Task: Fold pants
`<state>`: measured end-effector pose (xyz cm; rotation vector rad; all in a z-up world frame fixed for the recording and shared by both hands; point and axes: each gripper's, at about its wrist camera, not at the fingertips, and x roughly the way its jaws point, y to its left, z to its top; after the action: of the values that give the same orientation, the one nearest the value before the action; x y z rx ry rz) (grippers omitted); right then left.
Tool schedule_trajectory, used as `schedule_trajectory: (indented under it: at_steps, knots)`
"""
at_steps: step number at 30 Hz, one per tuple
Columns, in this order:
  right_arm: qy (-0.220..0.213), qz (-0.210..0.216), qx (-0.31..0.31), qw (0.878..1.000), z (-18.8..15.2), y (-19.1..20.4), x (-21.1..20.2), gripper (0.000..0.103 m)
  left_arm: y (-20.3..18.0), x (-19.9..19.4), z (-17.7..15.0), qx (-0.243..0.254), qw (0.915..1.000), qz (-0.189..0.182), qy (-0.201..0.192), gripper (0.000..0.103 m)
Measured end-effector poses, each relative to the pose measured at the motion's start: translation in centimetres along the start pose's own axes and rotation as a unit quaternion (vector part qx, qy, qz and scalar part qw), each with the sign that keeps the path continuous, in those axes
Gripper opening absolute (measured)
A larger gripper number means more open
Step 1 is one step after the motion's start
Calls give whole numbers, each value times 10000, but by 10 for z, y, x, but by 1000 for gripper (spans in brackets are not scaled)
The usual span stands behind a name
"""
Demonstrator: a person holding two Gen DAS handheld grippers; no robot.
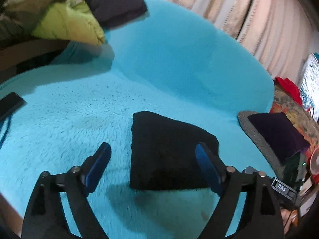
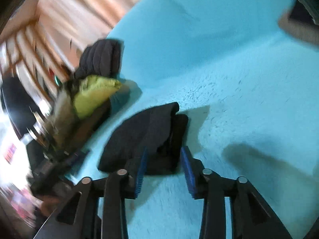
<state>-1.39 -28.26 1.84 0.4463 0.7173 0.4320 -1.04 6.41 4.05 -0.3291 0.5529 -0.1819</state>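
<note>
The black pants [image 1: 169, 151] lie folded into a compact rectangle on the turquoise fleece blanket [image 1: 83, 111]. My left gripper [image 1: 153, 149] is open and empty, held above the pants, with its right finger over their right edge. In the right wrist view the same folded pants [image 2: 147, 137] show stacked layers on the blanket [image 2: 249, 103]. My right gripper [image 2: 164, 153] is open and empty, its blue fingertips just at the near edge of the pants.
A lime-green cushion [image 1: 71, 23] and a dark quilted garment [image 1: 117, 2] lie at the blanket's far left. A black phone [image 1: 10, 103] lies at the left edge. A grey-rimmed seat with a purple cloth [image 1: 279, 133] stands to the right. Curtains [image 1: 259, 20] hang behind.
</note>
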Motion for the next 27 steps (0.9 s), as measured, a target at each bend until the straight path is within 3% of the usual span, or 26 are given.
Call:
schedule_trajectory:
  at_steps: [3, 9, 18, 23, 27]
  knots:
    - [-46, -544, -908, 9944, -13, 29, -18, 52, -5, -7, -9, 168, 9998, 120, 31, 103]
    - [516, -618, -1858, 9793, -36, 54, -21, 59, -19, 10, -31, 514, 9940, 675, 697, 103]
    - [699, -649, -1668, 9814, -36, 50, -11, 61, -34, 14, -43, 1011, 9835, 1331, 695, 103]
    - [634, -583, -1486, 9851, -34, 45, -15, 61, -35, 18, -45, 1043, 9793, 1556, 766, 103]
    - [625, -557, -1354, 9872, -32, 40, -15, 61, -35, 17, -47, 974, 9819, 1394, 833, 103]
